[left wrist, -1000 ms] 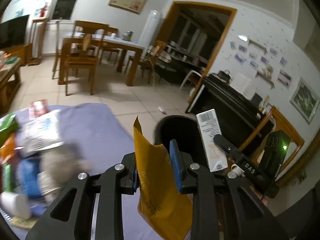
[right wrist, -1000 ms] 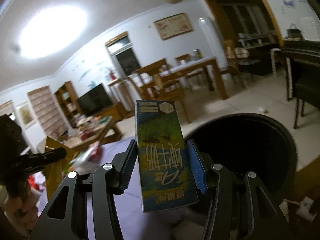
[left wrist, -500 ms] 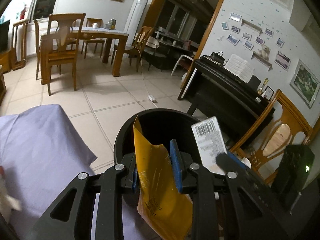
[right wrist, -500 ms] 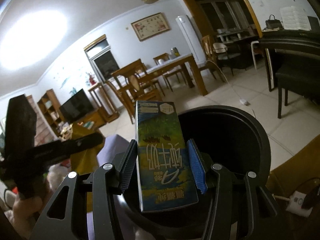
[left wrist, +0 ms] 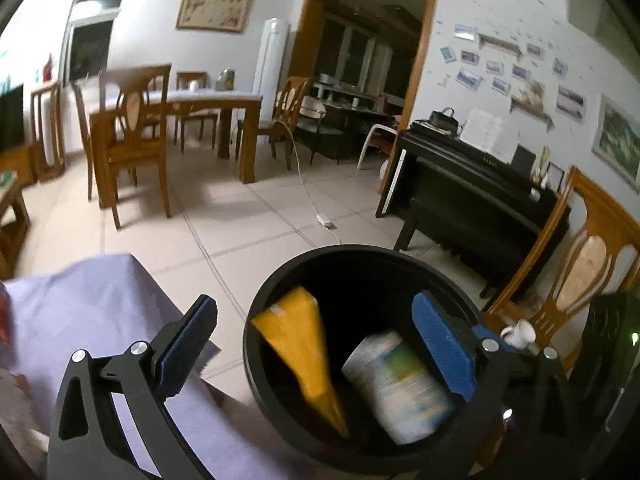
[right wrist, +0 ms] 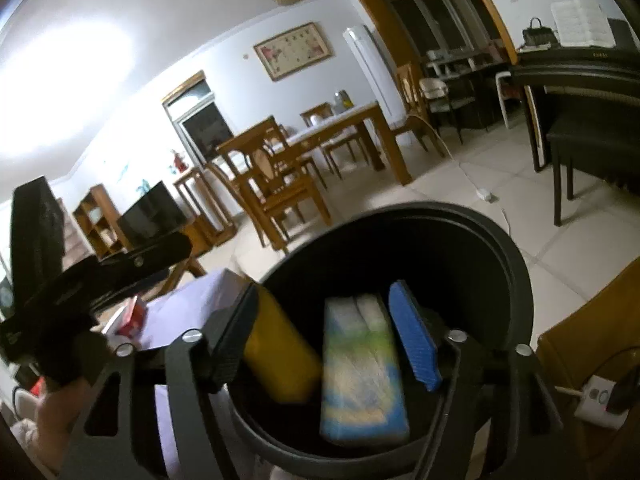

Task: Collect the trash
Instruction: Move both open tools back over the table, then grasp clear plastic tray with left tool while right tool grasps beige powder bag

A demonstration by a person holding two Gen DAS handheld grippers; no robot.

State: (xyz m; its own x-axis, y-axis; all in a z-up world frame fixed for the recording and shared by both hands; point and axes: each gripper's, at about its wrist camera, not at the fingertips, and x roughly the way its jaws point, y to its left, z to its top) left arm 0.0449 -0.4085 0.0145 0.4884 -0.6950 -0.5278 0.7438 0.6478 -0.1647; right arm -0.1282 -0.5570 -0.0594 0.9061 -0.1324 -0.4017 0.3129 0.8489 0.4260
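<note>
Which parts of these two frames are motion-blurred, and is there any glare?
Left wrist view: yellow packet and carton smeared inside the black bin; room sharp. Right wrist view: both items blurred too, and ceiling light blows out the upper left.

Tiled floor (left wrist: 240, 216), wooden dining table (left wrist: 216, 104) – black piano (left wrist: 472, 184) by white wall.

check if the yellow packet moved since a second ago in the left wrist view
Yes. The yellow packet has left the opening left tool and now sits blurred inside the rim of the black bin, below where it was held.
</note>
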